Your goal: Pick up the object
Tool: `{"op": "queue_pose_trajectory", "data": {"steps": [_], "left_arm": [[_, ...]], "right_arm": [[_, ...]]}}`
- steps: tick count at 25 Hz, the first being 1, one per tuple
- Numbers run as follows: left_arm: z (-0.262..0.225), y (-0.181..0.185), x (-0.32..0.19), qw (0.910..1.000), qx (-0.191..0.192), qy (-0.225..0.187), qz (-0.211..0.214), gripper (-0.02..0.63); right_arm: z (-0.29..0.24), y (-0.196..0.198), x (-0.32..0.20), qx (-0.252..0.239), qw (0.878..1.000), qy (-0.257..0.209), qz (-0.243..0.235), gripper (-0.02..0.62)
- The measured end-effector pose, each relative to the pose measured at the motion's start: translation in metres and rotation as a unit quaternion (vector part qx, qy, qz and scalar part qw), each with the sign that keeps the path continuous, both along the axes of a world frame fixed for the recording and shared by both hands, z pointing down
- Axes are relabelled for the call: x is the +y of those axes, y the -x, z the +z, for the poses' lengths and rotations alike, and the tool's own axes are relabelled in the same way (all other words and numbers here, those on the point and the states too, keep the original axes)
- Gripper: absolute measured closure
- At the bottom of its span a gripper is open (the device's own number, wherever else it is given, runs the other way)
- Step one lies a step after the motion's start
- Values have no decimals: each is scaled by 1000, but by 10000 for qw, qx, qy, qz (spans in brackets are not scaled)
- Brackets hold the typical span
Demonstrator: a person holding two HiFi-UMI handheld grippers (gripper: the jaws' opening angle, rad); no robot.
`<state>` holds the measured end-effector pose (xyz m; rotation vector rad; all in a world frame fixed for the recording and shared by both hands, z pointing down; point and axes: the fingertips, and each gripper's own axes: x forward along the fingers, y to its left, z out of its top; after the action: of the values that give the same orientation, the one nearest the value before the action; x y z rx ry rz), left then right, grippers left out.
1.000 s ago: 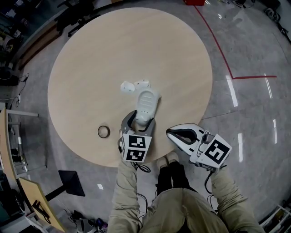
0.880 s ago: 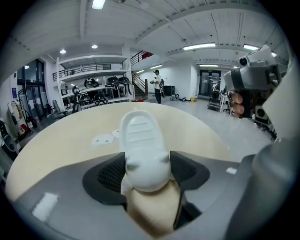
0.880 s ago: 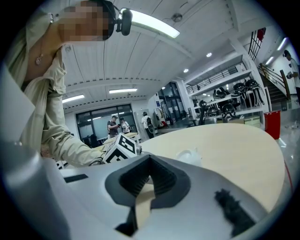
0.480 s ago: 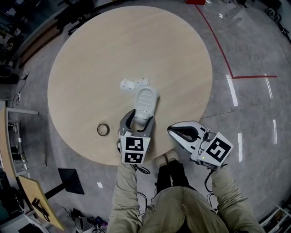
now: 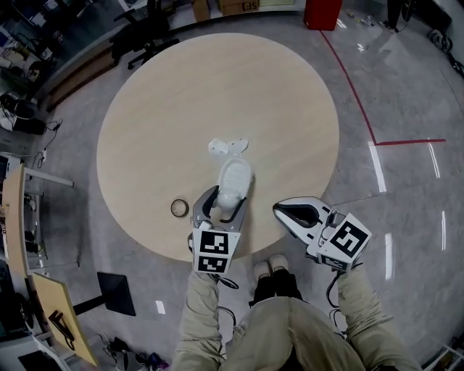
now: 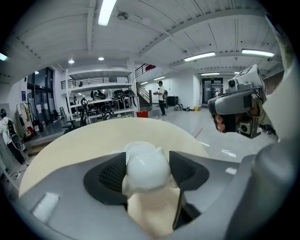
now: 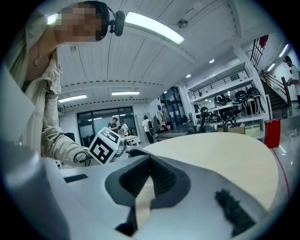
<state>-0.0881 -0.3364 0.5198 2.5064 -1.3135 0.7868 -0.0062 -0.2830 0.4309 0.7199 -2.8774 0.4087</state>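
A long white moulded object (image 5: 234, 176) sticks out forward from my left gripper (image 5: 226, 202) above the near part of the round wooden table (image 5: 159, 109). In the left gripper view its rounded end (image 6: 146, 165) sits between the black pads, which press on both its sides. The jaws have just been closing a little on it. My right gripper (image 5: 281, 211) hangs off the table's near right edge with nothing in it. In its own view the right gripper (image 7: 149, 161) has its pads meeting at the tips.
Two small white pieces (image 5: 217, 147) (image 5: 236, 145) lie on the table just beyond the held object. A tape roll (image 5: 179, 208) lies left of my left gripper. A red bin (image 5: 321, 13) and office chairs (image 5: 141, 29) stand on the floor past the far edge.
My left gripper has risen with the white object in it, away from the two small white pieces. The right gripper has lifted slightly.
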Motion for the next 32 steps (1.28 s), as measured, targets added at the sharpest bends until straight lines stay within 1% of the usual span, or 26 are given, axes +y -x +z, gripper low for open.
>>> {"op": "queue_pose_trajectory", "data": {"steps": [12, 17, 27, 32], "left_arm": [[-46, 11, 44, 9990, 67, -438, -32, 313], [-65, 14, 60, 9978, 178, -631, -8, 313], [-110, 22, 98, 9914, 385, -1244, 140, 313], [-124, 30, 120, 9892, 413, -1399, 146, 313]], "right_arm": [[-28, 7, 33, -36, 9995, -317, -18, 592], [-40, 9, 49, -27, 9988, -493, 35, 592], [-54, 16, 90, 26, 9965, -810, 177, 593], [-62, 23, 107, 21, 9955, -942, 116, 592]]}}
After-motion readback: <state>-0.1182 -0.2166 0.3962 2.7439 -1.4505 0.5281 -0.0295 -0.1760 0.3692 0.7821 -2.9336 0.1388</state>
